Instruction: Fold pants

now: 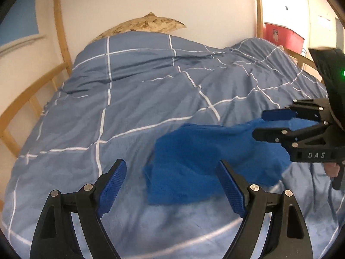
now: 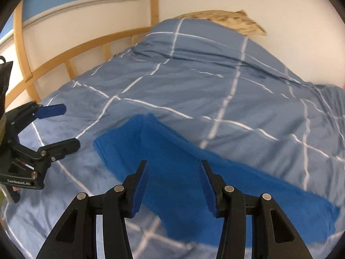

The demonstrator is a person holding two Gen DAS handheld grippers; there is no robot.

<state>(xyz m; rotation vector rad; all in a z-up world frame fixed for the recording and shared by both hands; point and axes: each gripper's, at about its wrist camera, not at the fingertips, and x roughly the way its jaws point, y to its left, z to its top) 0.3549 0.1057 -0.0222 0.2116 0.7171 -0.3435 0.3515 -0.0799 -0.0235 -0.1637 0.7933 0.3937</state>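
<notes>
Bright blue pants lie crumpled on the bed's duvet; in the right wrist view the pants stretch from the centre towards the lower right. My left gripper hovers over their left end, its jaws wide open with nothing between the pads. My right gripper is above the middle of the pants, jaws partly apart and not pressing on the cloth. From the left wrist, the right gripper shows at the right edge with its fingers apart. The left gripper appears at the left of the right wrist view.
A grey-blue duvet with white lines covers the bed, rumpled at the far right. A beige patterned pillow leans on the white wall. A wooden bed rail runs along the left. A red bin stands beyond the bed.
</notes>
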